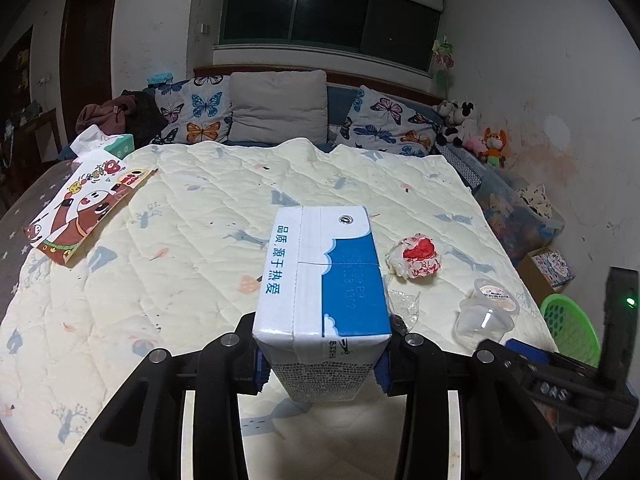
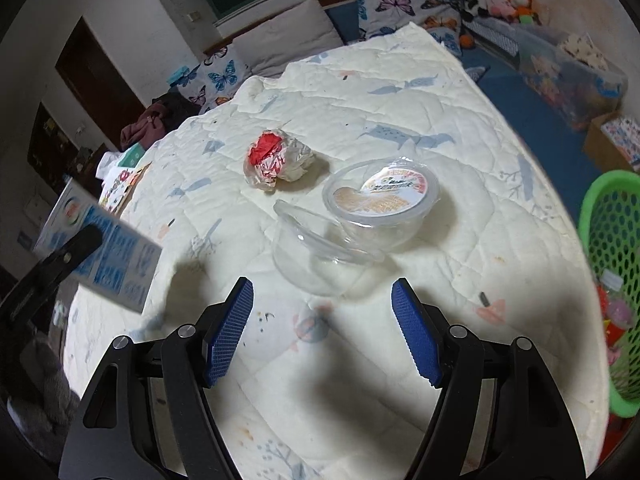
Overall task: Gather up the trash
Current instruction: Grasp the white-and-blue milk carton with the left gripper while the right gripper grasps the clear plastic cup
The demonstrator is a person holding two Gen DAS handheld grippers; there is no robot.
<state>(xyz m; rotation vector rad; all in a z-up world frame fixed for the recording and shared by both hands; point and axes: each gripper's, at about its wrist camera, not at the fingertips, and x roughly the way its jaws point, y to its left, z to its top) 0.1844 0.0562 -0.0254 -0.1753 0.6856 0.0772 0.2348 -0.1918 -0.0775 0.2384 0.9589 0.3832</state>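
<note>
Blue-white carton (image 1: pixel 320 288): clamped in L gripper (image 1: pixel 322 364), pads pressing both sides, held off the quilt; spout end points away from cam. In R wrist view same carton sits at far left, above the quilt's left edge, black finger across it.
L gripper: narrow, gripping the carton.
R gripper (image 2: pixel 322 328): jaws about half-wide, blue pads (image 2: pixel 229 332) bare, nothing between; hovers over the quilt's near part, just short of the cups.
Quilt (image 2: pixel 440 128): cream, quilted, w/ blue bird + tree print; carries all the trash.
Clear cup, empty (image 2: pixel 316 252): on its side, mouth toward upper left, nearest the R pads, mid-quilt toward right edge.
Clear cup w/ printed lid (image 2: pixel 380 200): touching the empty one, just behind it; lid foil orange/white.
Clear film scrap (image 1: pixel 404 304): L view only, flat on quilt right beside the carton; edges hard to make out.
Crumpled wrapper, red/white (image 2: pixel 278 160): further in, near quilt centre, apart from the cups.
Green basket (image 2: pixel 612 280): off the quilt's right edge, lower down; mesh wall, colourful bits inside, can't tell what.
Picture book (image 1: pixel 86 204): quilt's far-left corner, overhanging the edge.
Tissue pack, teal (image 1: pixel 122 146): just behind the book.
Pillows (image 1: pixel 280 106): grey one mid, butterfly ones each side, beyond the quilt's far edge.
Plush toys (image 1: pixel 472 128): far-right corner by the wall.
</note>
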